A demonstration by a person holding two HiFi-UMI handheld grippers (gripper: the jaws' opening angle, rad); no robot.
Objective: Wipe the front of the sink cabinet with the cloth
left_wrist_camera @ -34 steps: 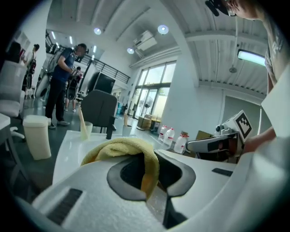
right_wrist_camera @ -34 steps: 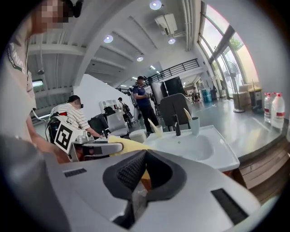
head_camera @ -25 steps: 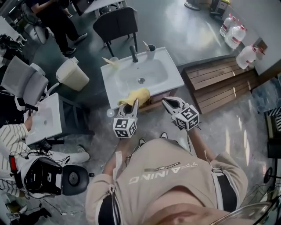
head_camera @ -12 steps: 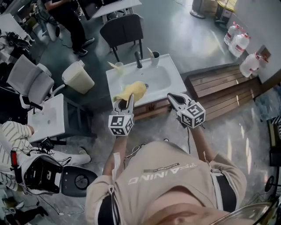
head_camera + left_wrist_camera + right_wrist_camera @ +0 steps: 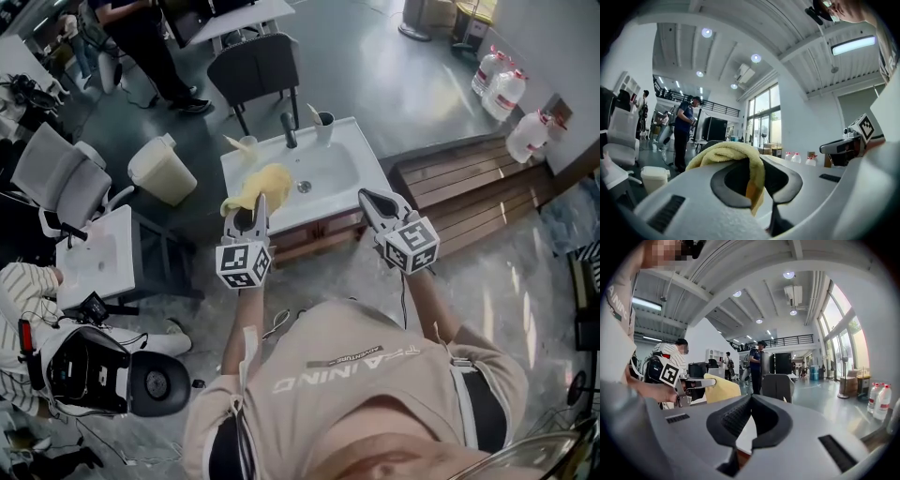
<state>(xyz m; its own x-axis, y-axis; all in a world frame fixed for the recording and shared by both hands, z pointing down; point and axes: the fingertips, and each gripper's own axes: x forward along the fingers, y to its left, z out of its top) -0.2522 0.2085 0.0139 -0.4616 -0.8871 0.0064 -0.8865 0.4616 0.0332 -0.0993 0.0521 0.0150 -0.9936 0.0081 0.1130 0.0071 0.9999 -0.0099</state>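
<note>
Left gripper (image 5: 254,210) was clamped on the yellow cloth (image 5: 260,182), held up at centre frame over the near rim of the sink (image 5: 373,167). Right gripper (image 5: 368,198) was closed on nothing. Wiping hadn't begun, I'd say; the cloth needed lowering against the cabinet front (image 5: 317,240) below.

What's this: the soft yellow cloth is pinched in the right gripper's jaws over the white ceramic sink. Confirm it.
Wrong side. The soft yellow cloth is pinched in the left gripper's jaws over the white ceramic sink; the left gripper view shows it.
</note>
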